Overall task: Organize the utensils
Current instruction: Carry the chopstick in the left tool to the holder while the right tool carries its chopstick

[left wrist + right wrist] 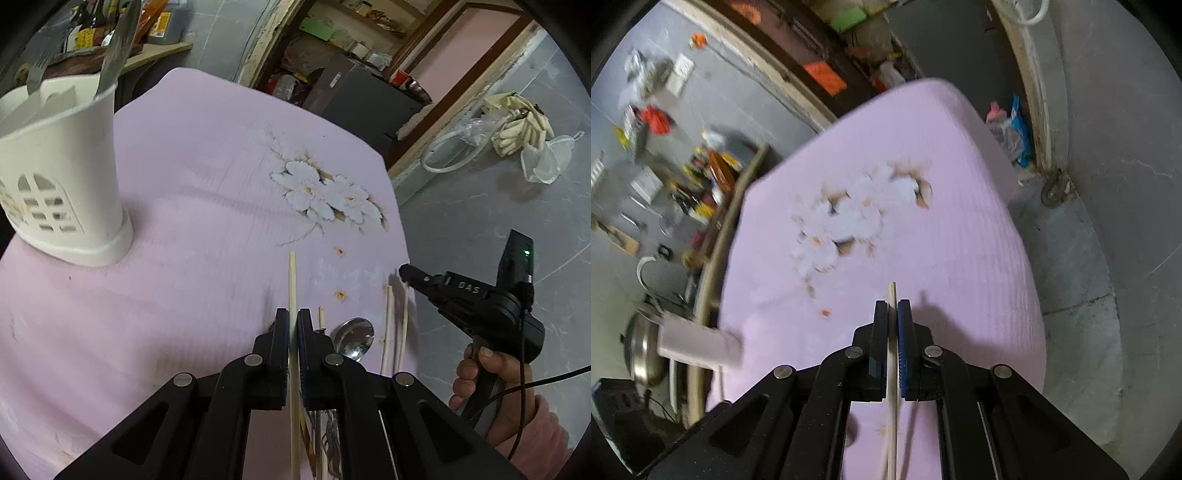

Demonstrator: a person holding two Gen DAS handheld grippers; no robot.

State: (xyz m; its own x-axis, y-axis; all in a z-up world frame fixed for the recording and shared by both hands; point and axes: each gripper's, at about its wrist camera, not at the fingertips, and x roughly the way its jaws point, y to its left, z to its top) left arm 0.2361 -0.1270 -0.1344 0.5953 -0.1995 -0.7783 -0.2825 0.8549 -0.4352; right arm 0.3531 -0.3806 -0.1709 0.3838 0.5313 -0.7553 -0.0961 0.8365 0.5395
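Note:
My left gripper [293, 314] is shut on a pale wooden chopstick [292, 280] that sticks out forward above the pink flowered tablecloth [207, 184]. A white utensil holder [62, 170] stands at the far left with a fork [35, 74] and a knife [120, 44] in it. A metal spoon [355, 338] and another chopstick [322, 318] lie just right of my fingers. My right gripper [893, 304] is shut on a chopstick [892, 291] above the cloth; in the left wrist view it [402, 271] is near the table's right edge beside a chopstick [387, 328] there.
The table's right edge drops to a grey floor [498, 206] with a hose and plastic bags [517, 129]. A dark cabinet [365, 99] stands behind the table. Cluttered shelves and a metal pot [642, 350] lie to the left in the blurred right wrist view.

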